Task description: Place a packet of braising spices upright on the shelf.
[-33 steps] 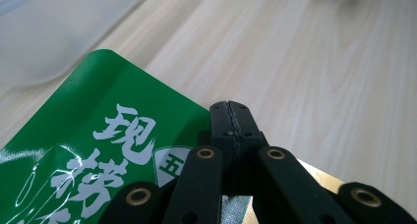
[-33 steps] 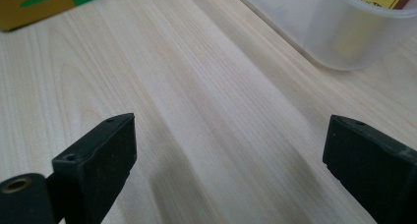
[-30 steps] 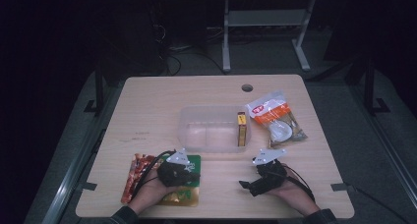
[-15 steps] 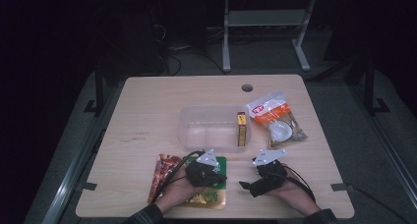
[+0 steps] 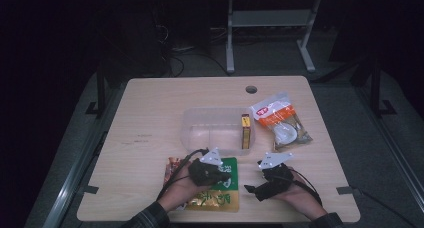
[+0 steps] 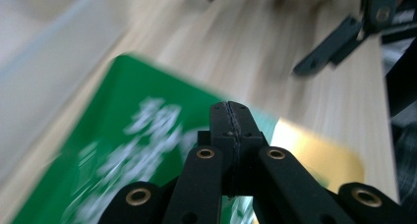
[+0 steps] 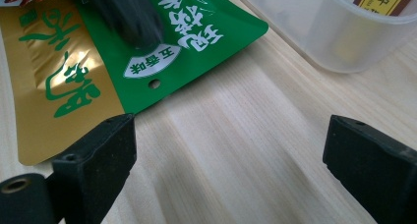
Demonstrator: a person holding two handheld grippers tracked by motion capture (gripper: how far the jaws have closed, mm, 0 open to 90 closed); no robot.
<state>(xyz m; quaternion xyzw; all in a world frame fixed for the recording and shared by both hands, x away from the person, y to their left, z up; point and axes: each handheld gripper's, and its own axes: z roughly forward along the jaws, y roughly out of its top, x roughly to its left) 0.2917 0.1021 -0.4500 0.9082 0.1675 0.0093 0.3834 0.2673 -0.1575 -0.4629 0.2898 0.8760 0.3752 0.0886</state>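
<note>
A green and gold snack packet (image 5: 222,193) lies near the table's front edge, partly over a red packet (image 5: 172,167). My left gripper (image 5: 219,174) is shut, its tips (image 6: 231,108) down on the green packet (image 6: 123,150) with nothing seen between the jaws. In the right gripper view those jaws are a dark blur (image 7: 125,15) over the packet (image 7: 196,47). To the right, my right gripper (image 5: 252,182) rests open on the table. Its jaws (image 7: 231,153) stand wide apart over bare wood, just beside the packet's edge.
A clear plastic container (image 5: 210,130) holding an upright yellow box (image 5: 245,130) stands mid-table, just beyond the packets. A white and orange bag (image 5: 280,120) lies to its right. A cable hole (image 5: 251,89) sits near the far edge.
My left hand has moved right along the front edge, and the green and red packets have slid right with it, closer to the right gripper. The right hand has stayed put.
</note>
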